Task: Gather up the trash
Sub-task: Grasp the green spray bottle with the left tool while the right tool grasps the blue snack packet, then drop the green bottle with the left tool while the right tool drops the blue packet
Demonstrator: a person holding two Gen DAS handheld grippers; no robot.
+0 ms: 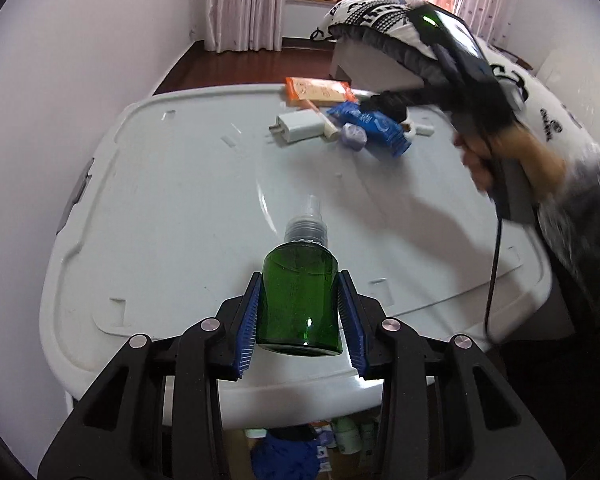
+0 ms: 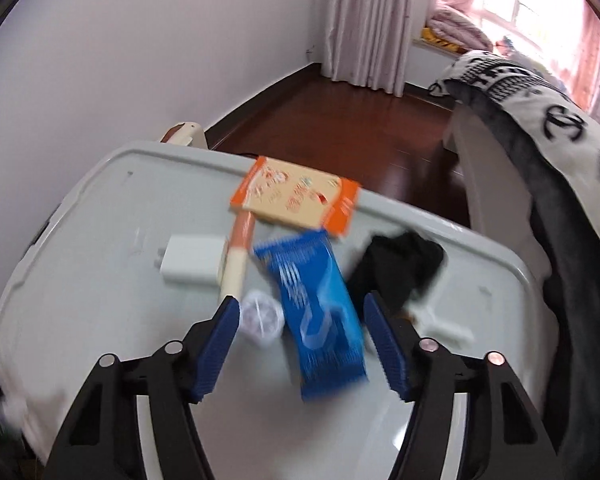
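Green plastic spray bottle [image 1: 300,296] is clamped in your left tongs [image 1: 300,316], nozzle pointing away over the white tabletop [image 1: 160,200], and the trash pile sits far right next to your other hand. Right wrist view: your right tongs [image 2: 300,340] are spread wide with nothing in them, and the blue wrapper [image 2: 316,312] lies on the tabletop between the fingers, long axis running near-to-far, so I'd say that side's closest.
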